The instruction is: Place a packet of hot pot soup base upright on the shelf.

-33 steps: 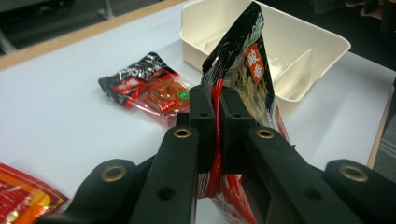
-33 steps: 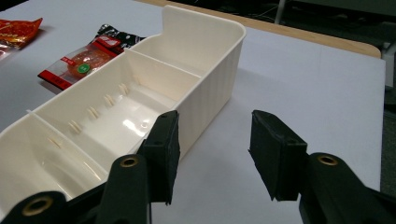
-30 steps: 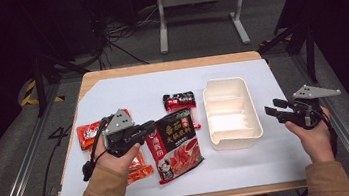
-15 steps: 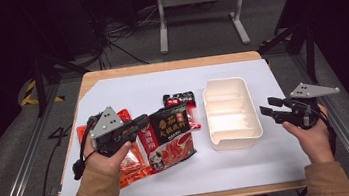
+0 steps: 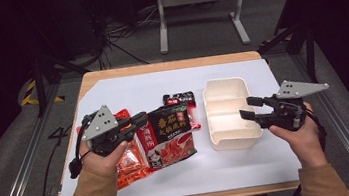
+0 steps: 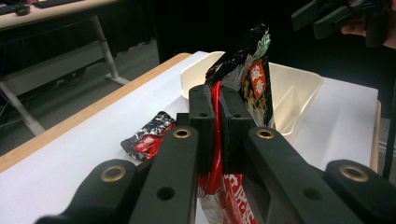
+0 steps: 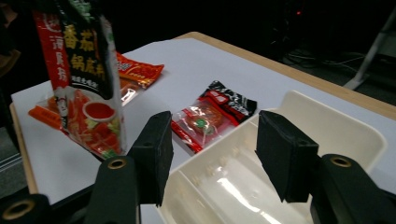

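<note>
Left claw (image 5: 141, 121) is clamped on the edge of the big sauce packet (image 5: 169, 135), jaws tight on the red side seam in the left gripper view. Packet is lifted and hanging off the worktop (image 5: 161, 84), just left of the tray (image 5: 232, 144), not over it yet

Right claw (image 5: 251, 108) is empty, jaws wide apart, hovering over the tray's near right side. In the right gripper view the tray compartments below it look empty

Lying on the worktop:
- small black-and-red packet (image 5: 179, 99), flat, just beside the tray's left wall
- orange packets (image 5: 129, 159) under and behind the left hand; count unclear, they overlap

Progress, my read: job looks like loading packets into the tray. Pick of the first packet is done, carry is partway, nothing placed. Left to do: move the big packet across over the tray, drop it, then fetch the small one and the orange ones. So early stage
</note>
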Demonstrator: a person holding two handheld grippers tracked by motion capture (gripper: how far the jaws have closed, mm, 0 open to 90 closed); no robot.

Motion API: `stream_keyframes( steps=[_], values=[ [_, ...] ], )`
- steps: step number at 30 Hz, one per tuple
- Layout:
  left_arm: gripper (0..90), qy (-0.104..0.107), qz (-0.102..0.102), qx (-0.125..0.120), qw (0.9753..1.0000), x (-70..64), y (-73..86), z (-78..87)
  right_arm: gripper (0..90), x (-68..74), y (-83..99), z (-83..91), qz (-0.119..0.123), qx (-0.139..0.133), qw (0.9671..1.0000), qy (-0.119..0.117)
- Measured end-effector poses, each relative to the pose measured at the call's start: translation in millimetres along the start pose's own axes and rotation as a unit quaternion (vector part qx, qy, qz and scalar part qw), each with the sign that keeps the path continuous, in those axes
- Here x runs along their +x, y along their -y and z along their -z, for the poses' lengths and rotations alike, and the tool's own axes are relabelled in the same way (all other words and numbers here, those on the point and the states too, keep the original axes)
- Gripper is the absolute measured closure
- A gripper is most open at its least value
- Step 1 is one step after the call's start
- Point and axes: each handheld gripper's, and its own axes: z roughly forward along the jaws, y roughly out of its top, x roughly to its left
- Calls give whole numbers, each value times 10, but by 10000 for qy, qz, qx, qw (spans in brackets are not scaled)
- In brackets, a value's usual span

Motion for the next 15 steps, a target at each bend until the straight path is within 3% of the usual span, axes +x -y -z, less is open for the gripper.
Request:
stream_keyframes(
  steps=[6, 15],
  values=[
    [858, -40, 4, -27, 10000, -14, -4, 8, 433, 213, -266, -210, 280, 146, 9987, -398],
    [860, 1, -30, -64, 10000, -31, -16, 3, 416, 406, -543, -524, 554, 340, 9946, -812]
  ],
)
